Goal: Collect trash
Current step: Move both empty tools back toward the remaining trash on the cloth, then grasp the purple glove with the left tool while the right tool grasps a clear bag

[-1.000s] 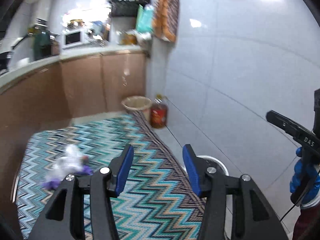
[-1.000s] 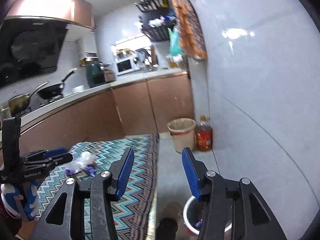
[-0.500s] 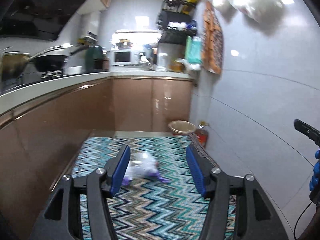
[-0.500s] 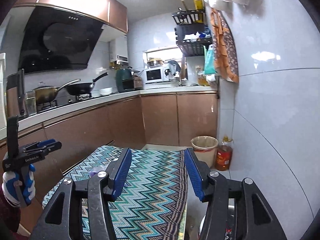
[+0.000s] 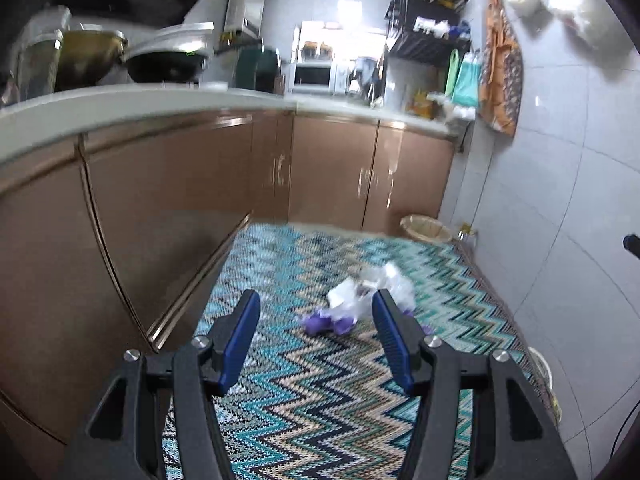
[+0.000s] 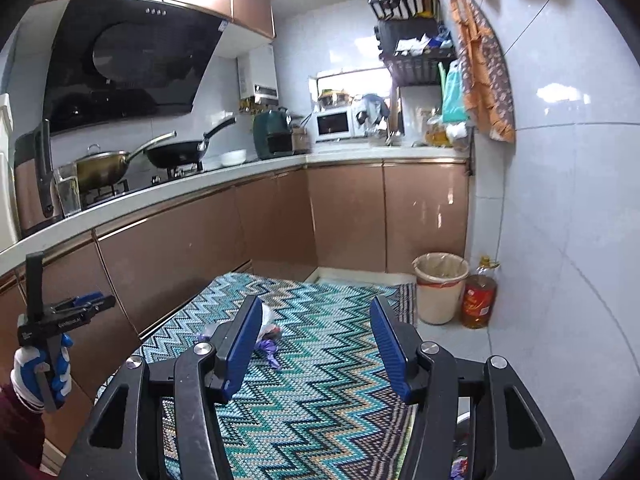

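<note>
We see a narrow kitchen floor with a zigzag rug [image 5: 320, 400] between brown cabinets [image 5: 160, 220] and a tiled wall [image 5: 560, 200]. Our left gripper [image 5: 316, 336] and right gripper [image 6: 316, 340] have just been opening; both stand apart, empty. The crumpled trash [image 5: 360, 300] lies mid-rug, well short of the bin [image 6: 440, 288] by the rug's far corner.

Trash [image 5: 366, 298] on rug [image 5: 320, 400], bin [image 6: 440, 288] beyond — bottle [image 6: 479, 300] beside

— Left claw?
— My left gripper [image 5: 316, 338] tilts down toward the zigzag rug [image 5: 328, 400], jaws apart and just been opening, nothing between the pads.
— Right?
— My right gripper [image 6: 316, 342] over the same rug, jaws apart, nothing pinched. My left hand [image 6: 42, 372], gloved blue-white, grips its handle.
</note>
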Motion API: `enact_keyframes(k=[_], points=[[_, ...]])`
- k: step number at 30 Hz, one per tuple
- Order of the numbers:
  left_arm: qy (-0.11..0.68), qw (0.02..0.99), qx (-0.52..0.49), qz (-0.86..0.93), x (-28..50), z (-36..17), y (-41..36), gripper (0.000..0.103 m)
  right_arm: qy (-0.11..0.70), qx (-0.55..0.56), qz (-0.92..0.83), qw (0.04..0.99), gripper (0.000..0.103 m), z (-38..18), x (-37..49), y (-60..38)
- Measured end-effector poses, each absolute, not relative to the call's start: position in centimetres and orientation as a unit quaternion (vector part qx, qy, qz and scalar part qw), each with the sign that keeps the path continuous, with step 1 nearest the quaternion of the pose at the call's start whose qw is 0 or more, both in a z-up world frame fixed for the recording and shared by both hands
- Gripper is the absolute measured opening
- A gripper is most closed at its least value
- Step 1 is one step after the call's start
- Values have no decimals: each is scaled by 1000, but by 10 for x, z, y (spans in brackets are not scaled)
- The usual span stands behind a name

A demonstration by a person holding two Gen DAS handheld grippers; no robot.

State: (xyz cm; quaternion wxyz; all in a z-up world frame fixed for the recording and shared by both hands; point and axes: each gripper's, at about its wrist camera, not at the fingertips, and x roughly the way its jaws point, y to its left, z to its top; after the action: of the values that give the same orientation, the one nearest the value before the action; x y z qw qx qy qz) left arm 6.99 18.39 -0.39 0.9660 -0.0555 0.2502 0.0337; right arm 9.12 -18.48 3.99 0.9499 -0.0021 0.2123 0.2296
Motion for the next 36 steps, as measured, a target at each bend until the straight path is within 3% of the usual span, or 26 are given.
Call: enact_keyframes(k=[18, 36], points=[[391, 918, -26, -62, 207, -133, 185, 57, 333, -43, 296, 894, 59, -47, 208, -76], [404, 902, -17, -149, 264, -164, 197, 54, 409, -43, 355, 840, 61, -128, 302, 25]])
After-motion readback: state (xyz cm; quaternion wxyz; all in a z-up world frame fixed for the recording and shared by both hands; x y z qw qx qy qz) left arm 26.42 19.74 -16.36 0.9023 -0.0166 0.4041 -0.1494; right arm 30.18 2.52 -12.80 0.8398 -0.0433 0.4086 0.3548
